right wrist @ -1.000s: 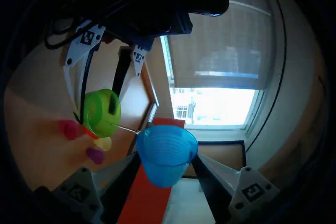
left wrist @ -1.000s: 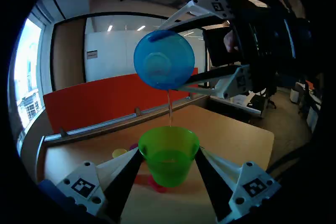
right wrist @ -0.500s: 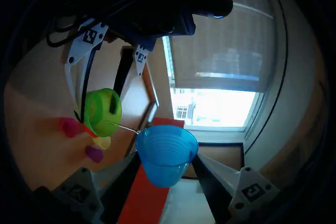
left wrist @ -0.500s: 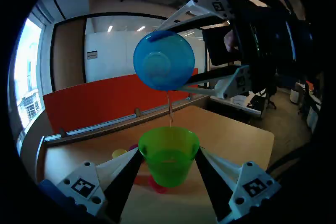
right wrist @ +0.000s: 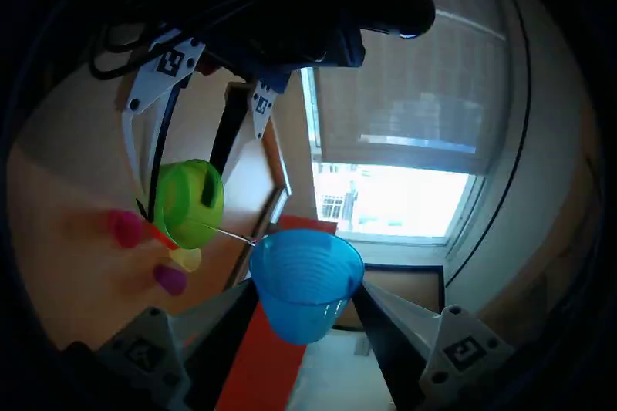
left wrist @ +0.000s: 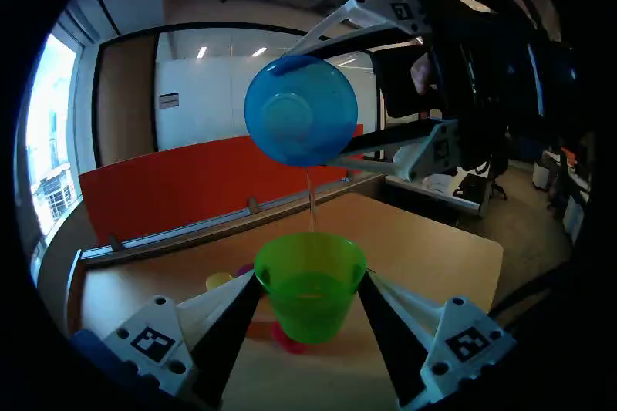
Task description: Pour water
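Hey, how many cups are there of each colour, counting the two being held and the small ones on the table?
Blue cup: 1
Green cup: 1
Yellow cup: 1
Pink cup: 1
Purple cup: 1
Red cup: 1, mostly hidden behind the green one
Total: 6

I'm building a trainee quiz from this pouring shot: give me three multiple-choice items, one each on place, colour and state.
1. Relative to the green cup, the blue cup is: A) below B) above C) inside
2. The left claw holds a cup coloured: A) red B) blue C) green
3. The blue cup is: A) tipped, pouring B) upright C) upside down

Key: B, it hangs over the green cup; C, the claw's fingers press the green cup; A, a thin stream falls from its rim.
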